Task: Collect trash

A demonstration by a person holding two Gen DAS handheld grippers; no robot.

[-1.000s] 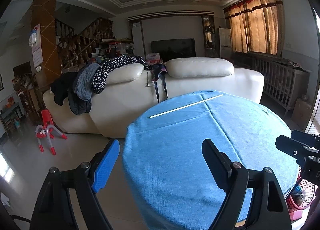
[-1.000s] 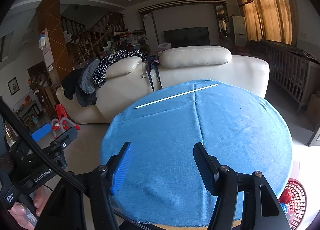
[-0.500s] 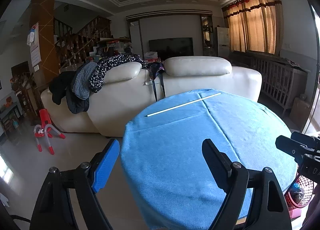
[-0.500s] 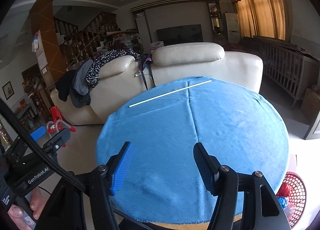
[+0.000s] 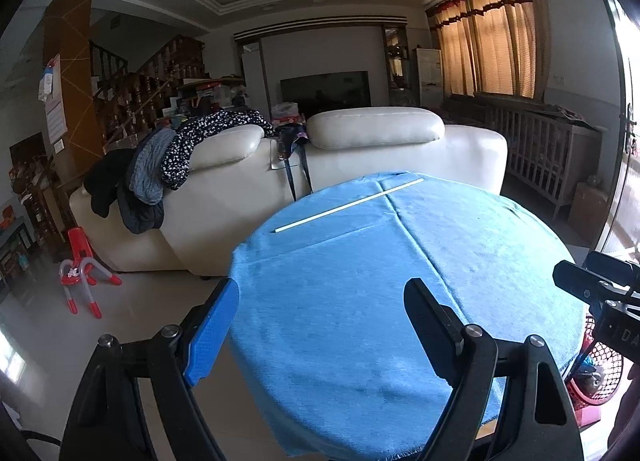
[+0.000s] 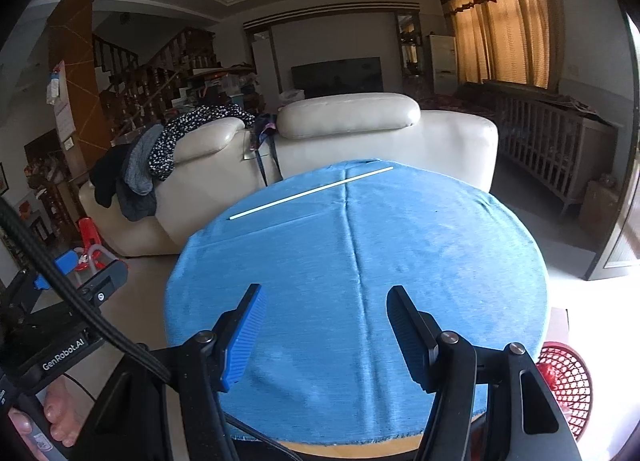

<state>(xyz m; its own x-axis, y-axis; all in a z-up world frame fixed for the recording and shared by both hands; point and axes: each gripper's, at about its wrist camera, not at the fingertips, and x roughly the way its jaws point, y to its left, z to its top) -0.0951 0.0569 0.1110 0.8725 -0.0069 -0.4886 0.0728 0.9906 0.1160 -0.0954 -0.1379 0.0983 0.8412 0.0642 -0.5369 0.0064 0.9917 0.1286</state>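
Hovering with both grippers, left (image 5: 320,325) and right (image 6: 324,325), gaping wide over blue desk (image 6: 400,261) carrying white stick (image 6: 310,192), sofa (image 6: 380,137) sitting behind.

Two fisheye views are taken from the near edge of a round table (image 5: 400,281) covered in blue cloth, both aimed across it toward a cream sofa (image 5: 360,165). The left wrist view is set near the table's left edge; the right wrist view is centred. The tabletop (image 6: 360,261), sofa (image 6: 380,141) and room beyond are shared.
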